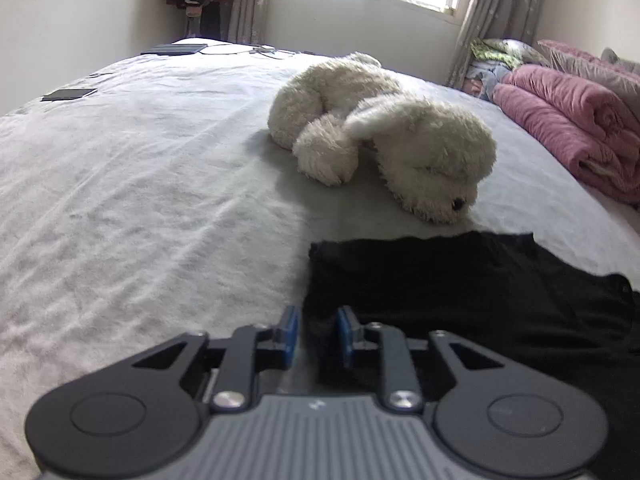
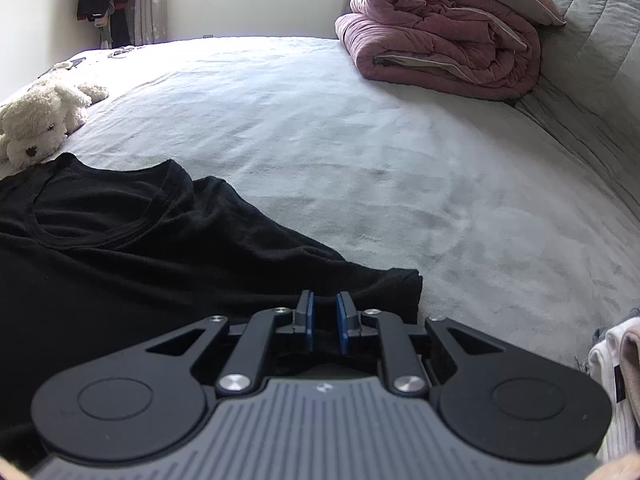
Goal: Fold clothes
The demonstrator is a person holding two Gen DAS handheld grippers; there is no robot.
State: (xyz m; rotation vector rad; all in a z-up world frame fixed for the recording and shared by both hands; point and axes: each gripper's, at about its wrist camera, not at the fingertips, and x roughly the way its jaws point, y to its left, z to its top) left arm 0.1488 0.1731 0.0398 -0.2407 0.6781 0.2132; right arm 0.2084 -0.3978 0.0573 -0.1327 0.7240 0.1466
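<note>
A black T-shirt [image 2: 120, 248] lies spread on the white bed sheet [image 2: 360, 152], its neckline toward the far side. My right gripper [image 2: 325, 316] sits at the end of the shirt's right sleeve [image 2: 384, 284]. Its blue pads stand close together with dark cloth pinched between them. In the left wrist view the shirt [image 1: 460, 288] fills the lower right. My left gripper [image 1: 318, 328] hovers at the shirt's left edge. Its jaws are apart, and the edge of the cloth lies in the gap without being pressed.
A white plush dog [image 1: 384, 136] lies just beyond the shirt. A rolled pink quilt [image 2: 436, 32] and pillows sit by the headboard. Phones or tablets [image 1: 68, 94] lie at the far left of the bed. Pale folded clothes [image 2: 616, 368] are at my right.
</note>
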